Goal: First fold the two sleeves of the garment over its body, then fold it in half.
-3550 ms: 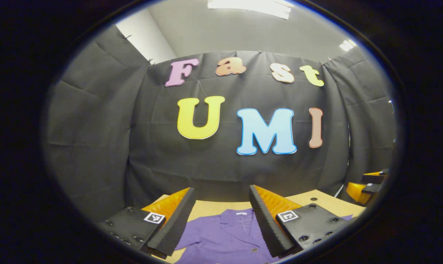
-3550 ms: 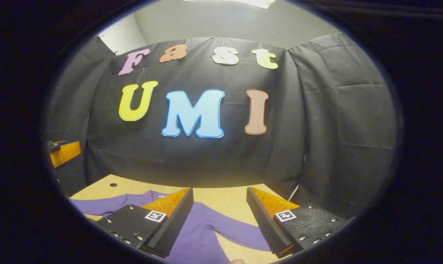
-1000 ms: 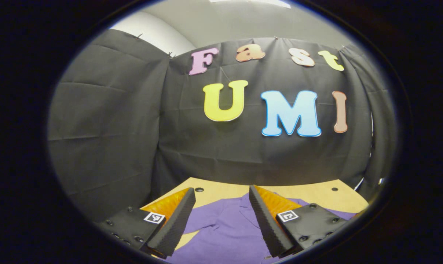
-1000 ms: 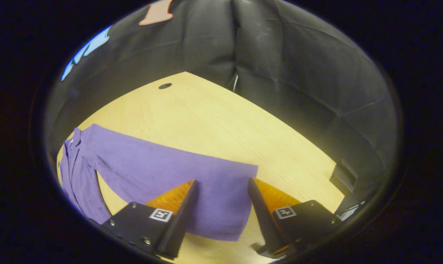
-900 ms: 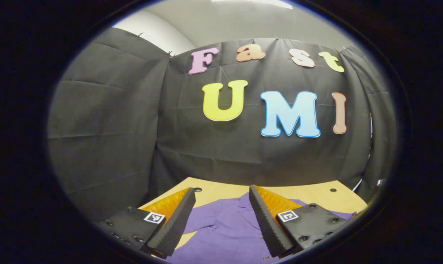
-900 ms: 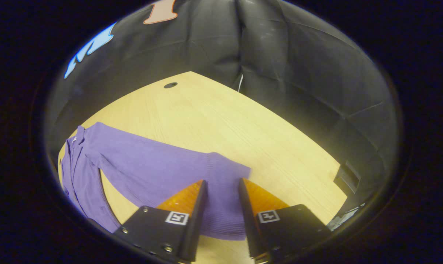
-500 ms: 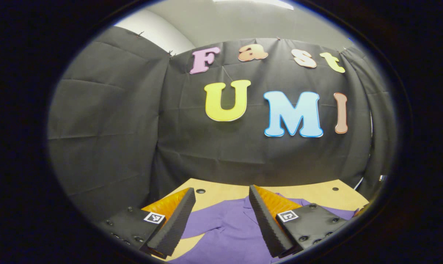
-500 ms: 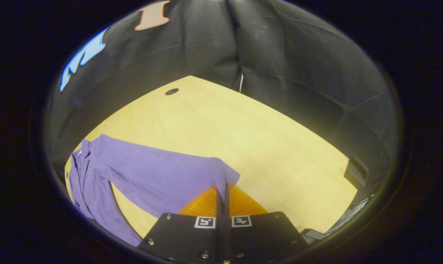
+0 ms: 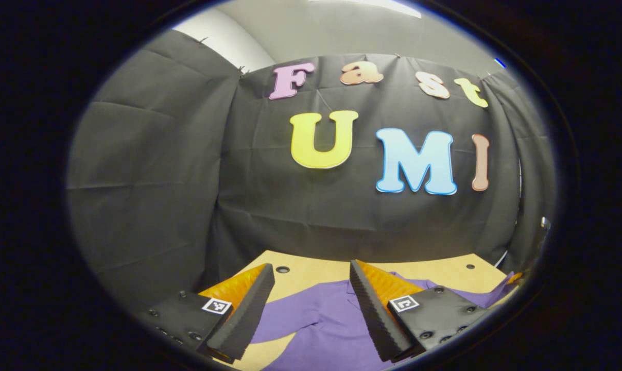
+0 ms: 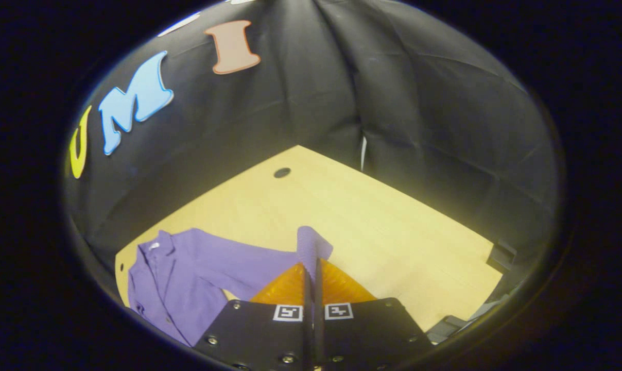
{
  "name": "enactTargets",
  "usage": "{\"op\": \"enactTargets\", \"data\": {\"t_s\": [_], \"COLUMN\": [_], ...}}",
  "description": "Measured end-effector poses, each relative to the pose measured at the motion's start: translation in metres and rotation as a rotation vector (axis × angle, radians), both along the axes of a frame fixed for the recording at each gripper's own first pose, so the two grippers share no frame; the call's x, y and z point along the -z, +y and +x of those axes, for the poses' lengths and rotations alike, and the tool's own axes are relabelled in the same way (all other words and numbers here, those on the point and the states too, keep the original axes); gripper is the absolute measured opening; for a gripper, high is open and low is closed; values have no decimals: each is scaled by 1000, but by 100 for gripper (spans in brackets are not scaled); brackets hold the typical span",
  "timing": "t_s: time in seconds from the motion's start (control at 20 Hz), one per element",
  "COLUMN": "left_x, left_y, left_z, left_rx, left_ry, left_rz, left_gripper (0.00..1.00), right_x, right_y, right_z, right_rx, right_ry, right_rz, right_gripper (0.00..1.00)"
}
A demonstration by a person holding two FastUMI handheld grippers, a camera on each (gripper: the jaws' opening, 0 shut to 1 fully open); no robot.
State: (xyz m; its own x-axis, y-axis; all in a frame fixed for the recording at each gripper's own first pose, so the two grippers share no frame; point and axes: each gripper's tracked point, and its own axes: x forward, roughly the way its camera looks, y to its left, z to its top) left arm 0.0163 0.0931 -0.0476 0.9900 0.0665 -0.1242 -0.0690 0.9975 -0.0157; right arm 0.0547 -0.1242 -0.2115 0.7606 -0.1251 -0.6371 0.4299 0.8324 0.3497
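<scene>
We have the purple garment (image 10: pixel 187 278) lying on the table (image 10: pixel 373 226), its collar toward the back wall, and the table serves as our landmark. In the right gripper view, the right gripper (image 10: pixel 313 268) is clenched on the cuff end of one sleeve (image 10: pixel 313 245), both fingers pressed together with the cloth pinched between them, and a short flap of the cuff stands up past the tips, off the table. The rest of that sleeve runs from the pinch back toward the shoulder, sagging down to the table near the body. In the left gripper view, the left gripper (image 9: pixel 308 301) hangs over the near side of the table with its fingers spread apart and nothing between them; below it we see the garment's body and the other sleeve (image 9: pixel 285 317) spread flat on the table. We judge the cloth light, soft and limp: it will drape and trail from wherever it is held, so a pinch at the very cuff lets the whole sleeve follow across the body. It looks like a fine knit, not slippery, so a modest squeeze should hold, though it could bunch if dragged over the table instead of lifted. For the other sleeve we would likewise take the cuff edge, and for the halving, the hem corners.
</scene>
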Motion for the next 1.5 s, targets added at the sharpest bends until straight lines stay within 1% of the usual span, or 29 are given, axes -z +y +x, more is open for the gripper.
{"op": "enactTargets", "data": {"t_s": [0.05,0.25,0.3,0.5,0.65,0.75,0.9,1.0,1.2,1.45,1.5], "left_x": [2,5,8,20,24,25,25,30,34,40,41], "left_y": [7,35,43,70,85,95,112,128,161,189,193], "left_z": [-1,-4,-5,-13,-19,-25,-31,-32,-30,-31,-31], "left_rx": [-3,-24,-32,-71,-96,-111,-122,-128,-142,-164,-171], "left_ry": [-1,-10,-8,6,13,11,8,16,27,40,41], "left_rz": [-3,-17,-21,-12,-16,-23,-35,-35,-28,-10,-6], "left_gripper": [94,94,94,94,94,94,94,94,94,94,94], "right_x": [-13,-50,-54,-73,-84,-89,-100,-108,-121,-117,-117], "right_y": [10,59,69,104,128,145,176,200,255,326,342], "right_z": [10,47,53,68,76,81,89,95,105,111,112], "right_rx": [-16,-70,-83,-141,-166,-199,-230,-266,-330,-440,-471], "right_ry": [-26,-111,-127,-177,-203,-215,-229,-244,-282,-326,-338], "right_rz": [-5,40,40,-21,-35,-92,-117,-145,-114,-26,9], "right_gripper": [1,1,1,1,1,1,1,1,1,1,1]}}
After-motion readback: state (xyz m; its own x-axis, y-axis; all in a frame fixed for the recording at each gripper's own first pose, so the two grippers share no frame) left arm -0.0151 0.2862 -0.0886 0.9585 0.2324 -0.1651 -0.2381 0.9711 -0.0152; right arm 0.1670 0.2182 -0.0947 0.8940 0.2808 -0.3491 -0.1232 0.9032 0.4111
